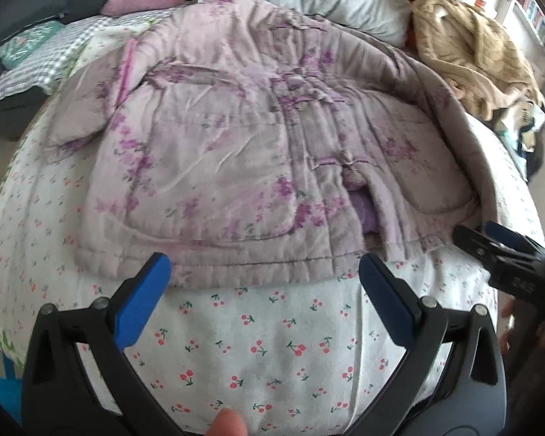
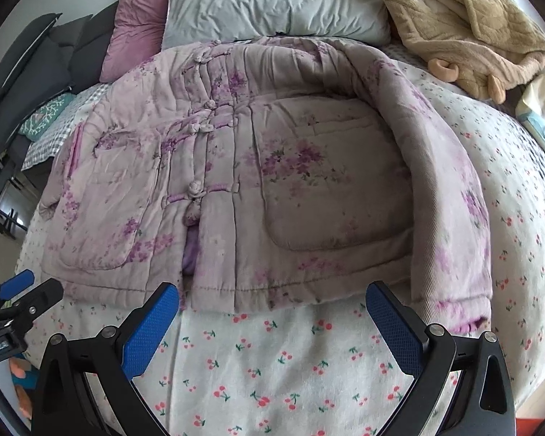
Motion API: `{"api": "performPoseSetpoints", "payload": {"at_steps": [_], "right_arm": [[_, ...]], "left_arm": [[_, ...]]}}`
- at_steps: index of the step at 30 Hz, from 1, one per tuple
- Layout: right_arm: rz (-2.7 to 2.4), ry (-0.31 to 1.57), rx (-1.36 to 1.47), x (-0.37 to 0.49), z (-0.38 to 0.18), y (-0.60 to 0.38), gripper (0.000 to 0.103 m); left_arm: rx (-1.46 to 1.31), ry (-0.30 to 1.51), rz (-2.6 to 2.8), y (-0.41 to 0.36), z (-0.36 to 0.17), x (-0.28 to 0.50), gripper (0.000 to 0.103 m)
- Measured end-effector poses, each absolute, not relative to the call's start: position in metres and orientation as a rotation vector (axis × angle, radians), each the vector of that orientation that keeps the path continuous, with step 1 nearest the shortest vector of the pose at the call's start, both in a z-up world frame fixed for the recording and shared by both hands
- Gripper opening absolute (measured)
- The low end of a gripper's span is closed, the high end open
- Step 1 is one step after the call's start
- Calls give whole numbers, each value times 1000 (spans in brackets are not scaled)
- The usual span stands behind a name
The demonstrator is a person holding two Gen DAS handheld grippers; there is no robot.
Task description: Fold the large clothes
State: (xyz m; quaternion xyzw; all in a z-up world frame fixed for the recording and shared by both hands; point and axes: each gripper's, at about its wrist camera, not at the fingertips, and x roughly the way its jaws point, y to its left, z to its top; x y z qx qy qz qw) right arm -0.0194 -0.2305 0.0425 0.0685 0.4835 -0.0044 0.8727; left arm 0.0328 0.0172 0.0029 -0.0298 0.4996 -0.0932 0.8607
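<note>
I am holding my left claw [image 1: 265,276] and right claw [image 2: 272,301] wide open, both empty. The puffy jacket [image 2: 236,181] is looking soft and thick, so I am aiming for its bottom hem [image 2: 290,292].

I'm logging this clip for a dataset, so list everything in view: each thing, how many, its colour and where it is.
quilted jacket: one, pale lilac with purple flowers, flat on the bed, knot buttons up, hem toward the grippers
bedsheet: one, white with red cherries, under the jacket
pillow: one, pale grey, at the head of the bed
cushion: one, pink, left of the pillow
fleece garment: one, tan, crumpled at the far right
checked cloth: one, grey and white, far left
teal patterned item: one, far left edge
left gripper: black, blue pads, open, before the hem
right gripper: same, open, before the hem
fingertip: one, bottom edge of the left view
</note>
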Motion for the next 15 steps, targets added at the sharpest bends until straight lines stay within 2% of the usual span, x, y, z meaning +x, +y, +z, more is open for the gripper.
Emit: {"api": "performPoseSetpoints", "payload": {"at_steps": [8,15], "right_arm": [[9,1056,91,11,20,-228,103],[-56,1097,175,18,7,-274,103]], "left_arm": [[35,1019,-129,37,14,58,103],[-17,1089,-48,84,-34,89,100]]}}
